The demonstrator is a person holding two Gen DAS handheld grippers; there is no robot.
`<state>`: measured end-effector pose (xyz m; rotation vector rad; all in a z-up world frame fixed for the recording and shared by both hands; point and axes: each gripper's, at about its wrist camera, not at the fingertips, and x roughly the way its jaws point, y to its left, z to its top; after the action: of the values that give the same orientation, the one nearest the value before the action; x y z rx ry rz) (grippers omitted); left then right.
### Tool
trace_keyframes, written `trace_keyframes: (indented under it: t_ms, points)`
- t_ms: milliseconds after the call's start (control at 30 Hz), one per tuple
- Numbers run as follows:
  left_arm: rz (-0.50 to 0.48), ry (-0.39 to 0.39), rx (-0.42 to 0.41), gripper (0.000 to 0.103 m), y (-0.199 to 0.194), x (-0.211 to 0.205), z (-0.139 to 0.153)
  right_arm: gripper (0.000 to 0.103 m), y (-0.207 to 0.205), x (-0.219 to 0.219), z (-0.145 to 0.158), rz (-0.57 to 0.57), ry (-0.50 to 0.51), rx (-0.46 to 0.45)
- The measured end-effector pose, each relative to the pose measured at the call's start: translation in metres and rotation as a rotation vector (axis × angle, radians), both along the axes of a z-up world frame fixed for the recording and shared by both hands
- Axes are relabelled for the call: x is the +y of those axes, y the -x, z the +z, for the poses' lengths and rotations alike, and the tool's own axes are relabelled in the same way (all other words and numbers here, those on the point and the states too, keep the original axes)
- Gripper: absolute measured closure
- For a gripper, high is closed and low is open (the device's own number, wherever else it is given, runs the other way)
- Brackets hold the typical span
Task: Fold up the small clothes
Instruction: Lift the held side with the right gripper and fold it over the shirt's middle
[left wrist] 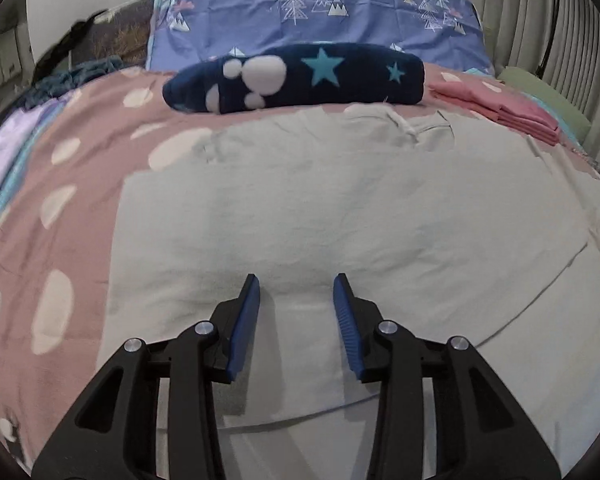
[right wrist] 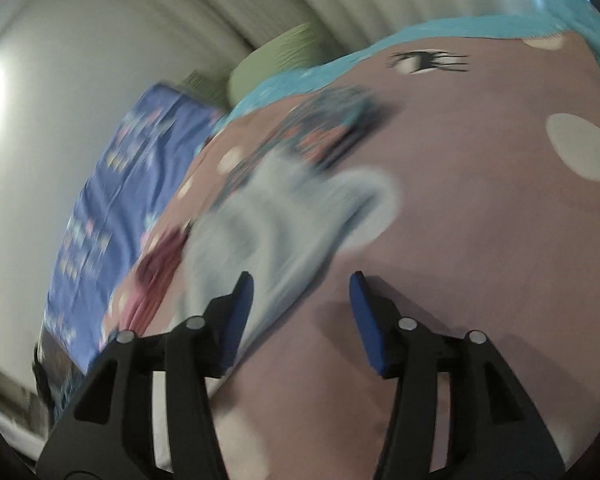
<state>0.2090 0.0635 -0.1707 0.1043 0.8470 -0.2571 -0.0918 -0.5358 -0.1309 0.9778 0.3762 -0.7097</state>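
A pale grey-white garment lies spread flat on the pink spotted bedspread. My left gripper is open and empty, its blue pads just above the garment's near part. In the blurred right wrist view the same pale garment shows as a rumpled end on the bedspread. My right gripper is open and empty, its left pad over the garment's edge.
A dark blue star-patterned folded item lies beyond the garment, with a blue tree-print pillow behind. Folded pink clothes sit at the right, a lilac cloth at the left. A patterned folded item and green cushion lie farther off.
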Motion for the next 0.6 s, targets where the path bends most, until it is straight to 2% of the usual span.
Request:
trace_keyframes:
  t_ms: [67, 133, 167, 200, 233, 267, 333, 433, 533, 600]
  points:
    - [0.001, 0.031, 0.008, 0.062, -0.003, 0.003, 0.0, 0.05, 0.003, -0.021, -0.013, -0.007, -0.051, -0.099]
    - [0.001, 0.031, 0.01, 0.062, -0.005, 0.002, -0.001, 0.052, 0.001, -0.029, -0.013, -0.021, -0.061, -0.134]
    - [0.0, 0.021, 0.009, 0.061, -0.006, 0.0, -0.002, 0.057, -0.004, -0.034, -0.013, -0.018, -0.064, -0.137]
    - [-0.002, 0.011, 0.007, 0.059, -0.005, 0.001, -0.003, 0.083, -0.011, -0.038, -0.013, -0.001, -0.076, -0.13]
    - [-0.005, 0.002, 0.004, 0.059, -0.004, -0.001, -0.002, 0.099, -0.012, -0.041, -0.014, 0.021, -0.095, -0.129]
    - [-0.005, -0.014, -0.002, 0.058, -0.001, -0.005, -0.002, 0.1, -0.018, -0.042, -0.013, 0.04, -0.124, -0.142]
    - [-0.004, -0.026, -0.005, 0.058, 0.003, -0.006, -0.001, 0.1, -0.03, -0.033, 0.0, 0.053, -0.112, -0.19]
    - [-0.004, -0.018, -0.004, 0.057, 0.004, -0.007, 0.0, 0.1, -0.07, -0.001, 0.033, 0.202, -0.059, -0.267]
    - [-0.007, -0.018, -0.004, 0.055, 0.003, -0.007, 0.001, 0.1, -0.139, 0.08, 0.07, 0.496, -0.009, -0.333]
    - [-0.009, -0.021, -0.008, 0.054, 0.004, -0.008, 0.001, 0.1, -0.179, 0.138, 0.084, 0.682, 0.034, -0.343]
